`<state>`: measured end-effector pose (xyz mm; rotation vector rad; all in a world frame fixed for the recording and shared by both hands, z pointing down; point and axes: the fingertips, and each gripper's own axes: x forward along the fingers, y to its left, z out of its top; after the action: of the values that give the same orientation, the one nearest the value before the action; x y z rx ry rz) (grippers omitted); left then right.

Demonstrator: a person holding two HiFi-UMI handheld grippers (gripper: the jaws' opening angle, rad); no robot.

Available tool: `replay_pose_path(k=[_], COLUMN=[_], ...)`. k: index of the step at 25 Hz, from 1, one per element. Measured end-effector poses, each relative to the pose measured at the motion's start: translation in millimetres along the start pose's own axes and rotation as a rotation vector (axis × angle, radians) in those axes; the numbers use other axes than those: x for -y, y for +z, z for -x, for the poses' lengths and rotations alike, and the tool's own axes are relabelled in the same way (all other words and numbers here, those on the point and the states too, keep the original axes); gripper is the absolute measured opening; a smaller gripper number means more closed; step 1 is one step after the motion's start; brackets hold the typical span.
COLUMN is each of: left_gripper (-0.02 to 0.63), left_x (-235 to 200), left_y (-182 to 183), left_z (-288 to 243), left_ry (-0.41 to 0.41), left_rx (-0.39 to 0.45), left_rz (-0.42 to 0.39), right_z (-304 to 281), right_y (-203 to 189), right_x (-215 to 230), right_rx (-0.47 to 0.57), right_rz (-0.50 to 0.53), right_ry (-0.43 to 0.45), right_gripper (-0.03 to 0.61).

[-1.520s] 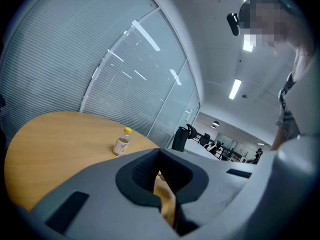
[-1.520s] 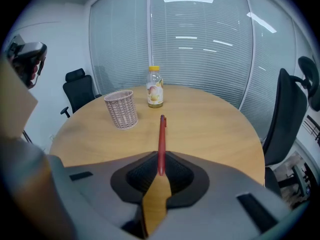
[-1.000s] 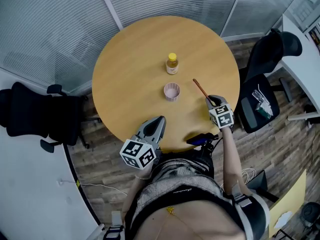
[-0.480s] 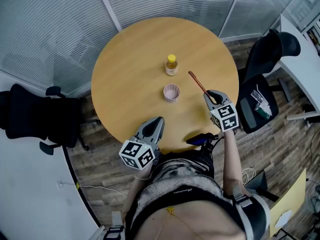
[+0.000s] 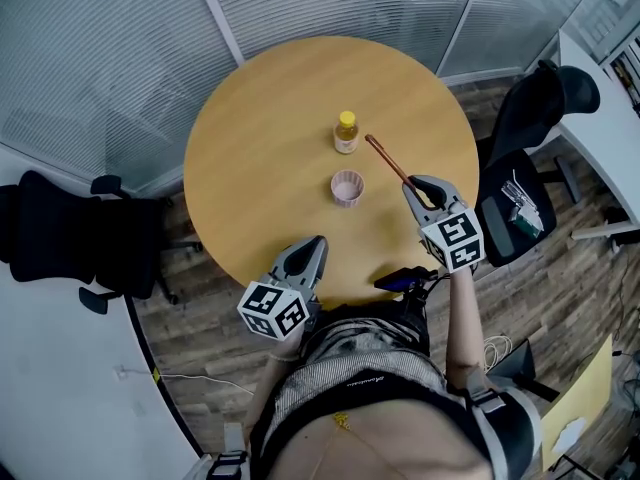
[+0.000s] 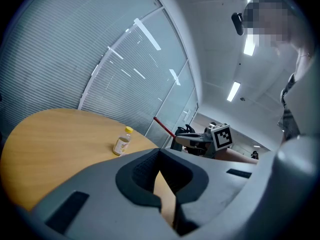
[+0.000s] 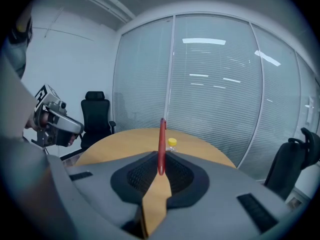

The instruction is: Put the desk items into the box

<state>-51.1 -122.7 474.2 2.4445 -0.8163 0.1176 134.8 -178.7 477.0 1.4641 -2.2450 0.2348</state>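
Right gripper (image 5: pixel 420 190): held over the right part of the tabletop (image 5: pixel 260 138). Its fingers are closed on a red pen, which is gripped near one end.
Red pen (image 5: pixel 388 163): clamped between the right fingers and projecting forward from them. It is tilted upward clear of the wood, and in the head view its free end is seen just beside the bottle.
Left gripper (image 5: pixel 312 244): held at the near edge of the tabletop. Its fingers are brought together with nothing between them, and only a wedge of wood is seen past them.
Bottle (image 5: pixel 346 133): small and yellow-capped, stood upright on the tabletop. It is ahead of both pairs of fingers and well apart from the left ones. In the right gripper view it is seen directly behind the pen.
Pink cup (image 5: pixel 347 187): small, round and open-topped, set on the tabletop between the left fingers and the bottle. It is near the right fingers, on their left, and is touched by nothing.
Tabletop: round, of pale wood.
Office chairs (image 5: pixel 60 238): black. One is placed out to the left of the left fingers and another out to the right of the right fingers.
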Motion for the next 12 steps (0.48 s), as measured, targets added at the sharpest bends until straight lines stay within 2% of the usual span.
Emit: replay_pose_path(k=[6,12], left_gripper=[0.002,0.002], left_x=[-10,-21], left_y=[0,2], left_z=[4,9], left_ry=[-0.003,-0.004], left_rx=[-0.010,-0.015], left_rz=[0.001,0.006], right_z=[-4,-18], right_y=[11,6], right_x=[-12,-27], right_rx=[0.008,-0.035], right_rz=[0.017,0.028], right_ry=[0.012,0.034], right_gripper=[0.058,0.058])
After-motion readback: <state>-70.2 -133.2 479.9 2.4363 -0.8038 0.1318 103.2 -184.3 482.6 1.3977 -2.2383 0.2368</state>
